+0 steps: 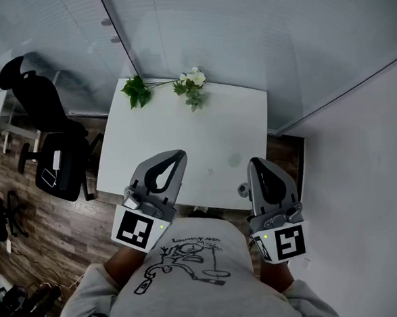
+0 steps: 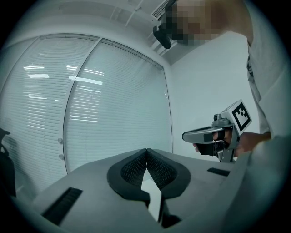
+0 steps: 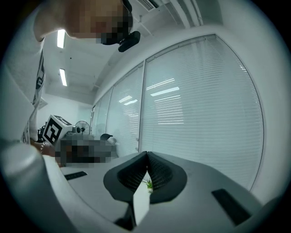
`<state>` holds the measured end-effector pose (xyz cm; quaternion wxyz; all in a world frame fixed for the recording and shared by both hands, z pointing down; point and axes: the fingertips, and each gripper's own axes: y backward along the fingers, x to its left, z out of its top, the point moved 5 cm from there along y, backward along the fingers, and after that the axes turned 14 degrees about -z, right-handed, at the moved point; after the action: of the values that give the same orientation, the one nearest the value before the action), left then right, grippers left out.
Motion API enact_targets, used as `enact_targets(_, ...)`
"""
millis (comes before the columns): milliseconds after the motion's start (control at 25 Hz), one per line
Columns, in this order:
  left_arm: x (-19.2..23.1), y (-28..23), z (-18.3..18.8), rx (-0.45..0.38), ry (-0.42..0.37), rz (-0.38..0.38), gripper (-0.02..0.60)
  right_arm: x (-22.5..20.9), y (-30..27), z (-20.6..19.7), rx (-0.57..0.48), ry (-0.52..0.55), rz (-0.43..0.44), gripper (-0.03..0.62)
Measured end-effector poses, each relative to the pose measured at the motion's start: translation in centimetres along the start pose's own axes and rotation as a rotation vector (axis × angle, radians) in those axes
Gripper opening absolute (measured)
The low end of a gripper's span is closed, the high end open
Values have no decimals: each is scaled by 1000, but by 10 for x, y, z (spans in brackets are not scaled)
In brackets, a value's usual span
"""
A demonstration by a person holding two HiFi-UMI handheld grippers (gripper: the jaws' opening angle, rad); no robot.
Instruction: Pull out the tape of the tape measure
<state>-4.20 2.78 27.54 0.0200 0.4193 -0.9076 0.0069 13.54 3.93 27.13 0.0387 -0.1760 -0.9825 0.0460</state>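
At near edge of white surface (image 1: pixel 183 132) — both grippers held level, close to body. On left gripper (image 1: pixel 176 156) jaws clenched tip to tip, nothing btwn. Same on right gripper (image 1: pixel 256 164): clenched, empty. No tape measure in any view; surface carries only a leaf sprig (image 1: pixel 137 91) & white flowers (image 1: pixel 193 80) at far edge. Step in hand, by my read: find the tape measure first. To do it well — open jaws before approach, pin case w/ one gripper, take tape's end hook w/ other, pull straight & slow so case doesn't skid.
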Motion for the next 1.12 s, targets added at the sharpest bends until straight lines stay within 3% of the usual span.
enact_targets(280,10,-30,-7,16,7,8,20,-26,-22,-9,6,-11,11,11)
enact_targets(480,19,-37,-15,36,27,13,21,-38,-38,-39,61,-8,-15,11)
enact_targets(1120,69,-26,-25,63,51,0,20,-50,-76,-274,496,-16,-215,133)
